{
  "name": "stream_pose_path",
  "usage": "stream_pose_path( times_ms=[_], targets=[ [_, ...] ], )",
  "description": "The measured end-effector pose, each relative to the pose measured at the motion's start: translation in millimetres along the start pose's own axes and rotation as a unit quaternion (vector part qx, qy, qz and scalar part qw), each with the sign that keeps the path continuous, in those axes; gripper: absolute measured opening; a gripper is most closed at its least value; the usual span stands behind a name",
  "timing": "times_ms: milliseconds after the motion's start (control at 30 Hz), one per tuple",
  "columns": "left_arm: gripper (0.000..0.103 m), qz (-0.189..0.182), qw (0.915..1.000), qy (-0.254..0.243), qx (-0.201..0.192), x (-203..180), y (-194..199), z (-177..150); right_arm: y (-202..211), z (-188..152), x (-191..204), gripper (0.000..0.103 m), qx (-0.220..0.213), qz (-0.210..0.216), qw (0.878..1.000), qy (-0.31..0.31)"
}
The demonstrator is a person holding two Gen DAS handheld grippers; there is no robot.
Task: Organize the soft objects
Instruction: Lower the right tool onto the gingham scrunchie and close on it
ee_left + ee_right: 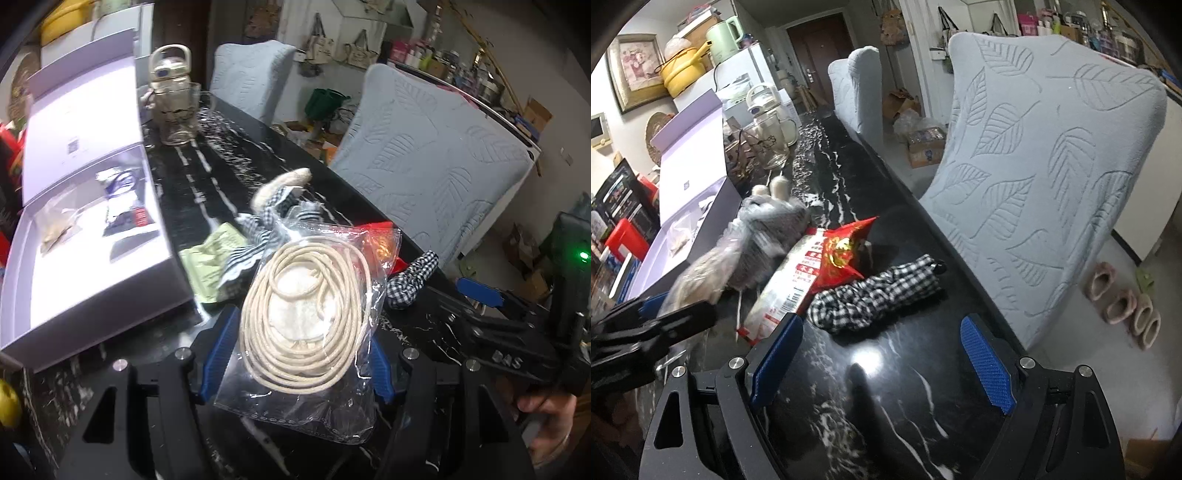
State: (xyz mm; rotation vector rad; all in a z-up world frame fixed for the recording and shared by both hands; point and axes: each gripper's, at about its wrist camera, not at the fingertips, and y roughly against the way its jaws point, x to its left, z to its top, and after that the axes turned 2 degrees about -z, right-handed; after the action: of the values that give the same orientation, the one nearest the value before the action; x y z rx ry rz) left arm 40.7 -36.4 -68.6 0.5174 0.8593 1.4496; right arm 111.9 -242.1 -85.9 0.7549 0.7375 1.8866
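My left gripper (301,362) is shut on a clear plastic bag of coiled cream rope (306,317), lifted above the black marble table (207,177). In the right wrist view that bag (701,273) is a blur at the left, beside the left gripper (665,310). My right gripper (882,362) stands open over bare table, nothing between its pads. Just beyond it lies a black-and-white checked cloth (875,295), also in the left wrist view (413,277). A plush toy in checked fabric (273,206) and a green packet (210,266) lie behind the bag.
An open lavender box (110,325) with a few items inside stands along the table's left side (731,192). A red packet (842,254) and a white-and-red packet (790,288) lie by the checked cloth. A glass jug (177,110) stands at the far end. Two covered chairs (1034,166) line the right edge.
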Motion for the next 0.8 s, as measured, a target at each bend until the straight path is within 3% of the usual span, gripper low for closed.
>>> stream_pose_path(
  times_ms=[267,500,600,667,800],
  targets=[
    [0.063,0.015,0.9995,0.028,0.004,14.5,1.5,-4.8,-21.5,11.8,13.1,0.088,0.000,-0.032,0.999,0.010],
    [0.063,0.013,0.9996,0.024,0.002,11.8,0.9,-2.3,-37.3,11.4,9.7,0.086,0.020,-0.047,0.999,0.007],
    [0.063,0.009,0.9997,0.022,0.004,11.1,-1.3,-2.4,-34.8,8.4,10.1,0.075,0.016,-0.054,0.998,0.015],
    [0.063,0.007,0.9997,0.023,0.006,10.9,-2.2,-2.6,-33.8,7.3,10.2,0.058,0.014,-0.059,0.998,0.019],
    [0.063,0.006,0.9997,0.023,0.006,10.5,-1.9,-3.0,-30.0,2.3,7.9,0.037,0.014,-0.062,0.998,0.024]
  ],
)
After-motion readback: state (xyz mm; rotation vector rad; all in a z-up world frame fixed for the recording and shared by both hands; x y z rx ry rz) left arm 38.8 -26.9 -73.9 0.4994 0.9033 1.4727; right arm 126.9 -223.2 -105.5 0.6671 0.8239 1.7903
